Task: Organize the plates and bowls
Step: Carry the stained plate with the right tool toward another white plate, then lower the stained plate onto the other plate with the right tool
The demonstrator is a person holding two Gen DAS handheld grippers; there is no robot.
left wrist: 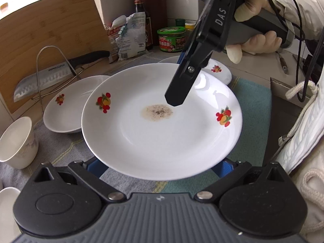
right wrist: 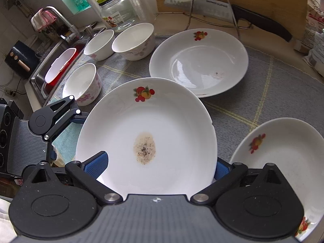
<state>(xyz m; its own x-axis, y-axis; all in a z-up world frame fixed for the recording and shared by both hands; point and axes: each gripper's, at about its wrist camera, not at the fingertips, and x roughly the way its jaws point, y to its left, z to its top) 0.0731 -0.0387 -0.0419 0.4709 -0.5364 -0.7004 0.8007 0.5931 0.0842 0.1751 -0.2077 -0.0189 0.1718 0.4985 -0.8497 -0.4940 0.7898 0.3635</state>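
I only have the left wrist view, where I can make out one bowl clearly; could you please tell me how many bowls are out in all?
Observer: Three, all on the cloth: a near bowl, a middle bowl and a far bowl.
Operator: Thank you. Is the plate beside the wire rack clean?
Observer: Not quite; that far plate has a few small dark specks inside it.
Operator: And what lies beyond the bowls?
Observer: A steel sink with a red and white tub in it.
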